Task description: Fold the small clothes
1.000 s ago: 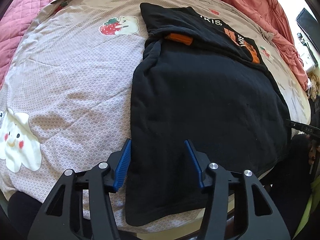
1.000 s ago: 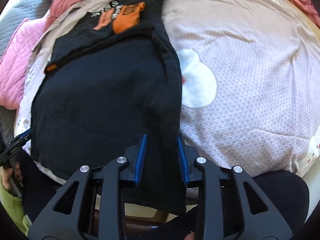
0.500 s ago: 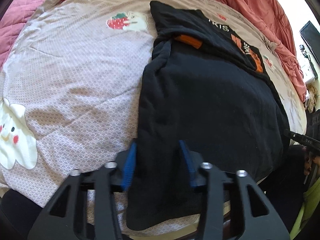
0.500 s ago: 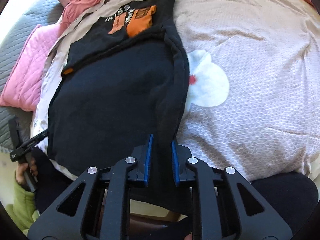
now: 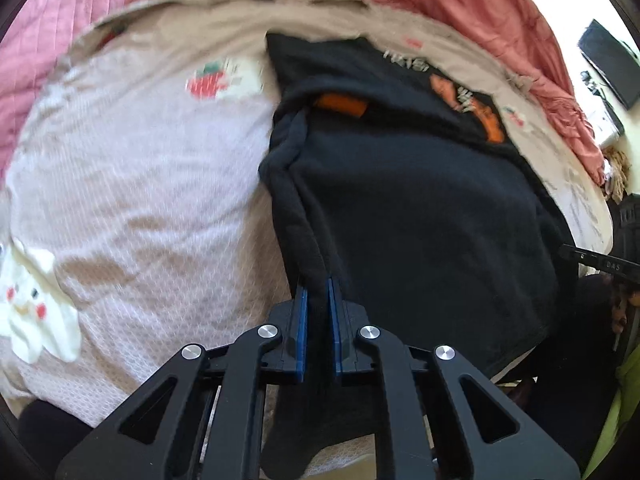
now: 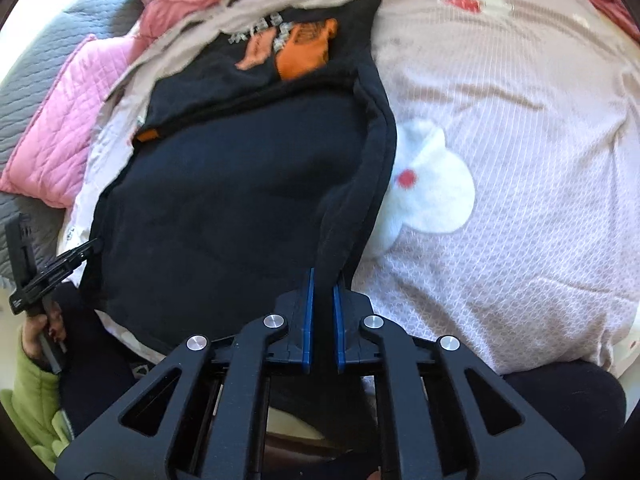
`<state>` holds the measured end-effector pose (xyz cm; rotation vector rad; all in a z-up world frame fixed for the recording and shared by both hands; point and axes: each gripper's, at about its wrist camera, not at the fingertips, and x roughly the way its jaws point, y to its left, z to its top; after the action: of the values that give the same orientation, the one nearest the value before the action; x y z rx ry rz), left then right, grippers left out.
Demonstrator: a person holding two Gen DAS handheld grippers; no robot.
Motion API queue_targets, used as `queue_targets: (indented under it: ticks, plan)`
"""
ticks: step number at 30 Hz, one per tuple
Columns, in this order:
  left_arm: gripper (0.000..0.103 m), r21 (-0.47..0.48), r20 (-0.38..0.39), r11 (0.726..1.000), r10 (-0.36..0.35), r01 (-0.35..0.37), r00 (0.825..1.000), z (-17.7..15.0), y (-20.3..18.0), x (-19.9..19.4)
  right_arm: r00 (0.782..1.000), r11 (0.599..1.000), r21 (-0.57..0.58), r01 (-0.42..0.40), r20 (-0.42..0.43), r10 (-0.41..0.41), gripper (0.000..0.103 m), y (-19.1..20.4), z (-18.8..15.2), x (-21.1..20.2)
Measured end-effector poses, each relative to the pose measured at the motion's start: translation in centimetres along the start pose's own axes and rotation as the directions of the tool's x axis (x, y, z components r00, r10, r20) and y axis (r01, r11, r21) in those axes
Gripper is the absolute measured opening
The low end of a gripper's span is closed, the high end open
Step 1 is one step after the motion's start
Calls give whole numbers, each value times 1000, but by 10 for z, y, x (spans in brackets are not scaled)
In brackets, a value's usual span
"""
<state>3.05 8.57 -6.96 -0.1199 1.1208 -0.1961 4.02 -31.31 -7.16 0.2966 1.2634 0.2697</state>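
A black garment with orange and white print is lying spread across the pale patterned bedsheet, its printed part lying toward the far side of the sheet and its plain dark body reaching back to the sheet's near edge. The left gripper is pinching the garment's left border, its blue pads pressed close together with a thick roll of black cloth running up between them; that border is rising off the sheet in a twisted ridge. The right gripper is clamping the opposite border of the same garment, its blue pads nearly meeting with a fold of dark fabric caught between them, and this edge is also standing up from the sheet as a raised strip. Beside that lifted strip, a white cartoon patch with a red dot is showing on the sheet, partly tucked under the cloth. A strawberry print is sitting on the sheet just left of the garment's far corner. A rumpled red blanket is lying beyond the sheet's far edge, and a pink quilted pillow is resting off the sheet's left side in the right wrist view.
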Motion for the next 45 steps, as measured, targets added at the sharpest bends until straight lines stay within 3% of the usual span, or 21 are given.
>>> queue_targets:
  ticks: [7, 15, 22, 27, 29, 32, 34, 39, 45]
  plan:
    - [9, 25, 99, 999, -45, 43, 994, 27, -6, -25, 987, 998, -70, -3, 162, 14, 3, 8, 27, -33]
    - [9, -23, 214, 999, -21, 26, 977, 90, 7, -36, 959, 998, -53, 44, 282, -27, 3, 4, 97, -46]
    - [9, -110, 234, 994, 10, 16, 972, 145, 12, 1, 953, 993, -30, 114, 287, -101, 3, 5, 141, -17]
    - [9, -85, 225, 995, 78, -60, 971, 149, 9, 35, 955, 981, 2, 195, 225, -191, 3, -8, 148, 25]
    - [12, -30, 215, 994, 108, -104, 971, 143, 8, 49, 955, 978, 15, 208, 213, -206, 4, -12, 146, 34]
    - [18, 14, 191, 991, 126, -131, 974, 141, 14, 62, 952, 974, 23, 227, 207, -227, 14, -15, 147, 40]
    - [23, 3, 185, 994, 106, -108, 977, 143, 21, 61, 937, 965, 55, 256, 230, -261, 38, -17, 146, 31]
    - [35, -19, 156, 997, 76, -74, 985, 150, 25, 51, 933, 969, 118, 216, 269, -240, 47, -24, 131, 1]
    - [66, 27, 117, 1000, -14, 11, 993, 138, 15, 30, 954, 977, 81, 196, 216, -209, 52, -14, 98, 1]
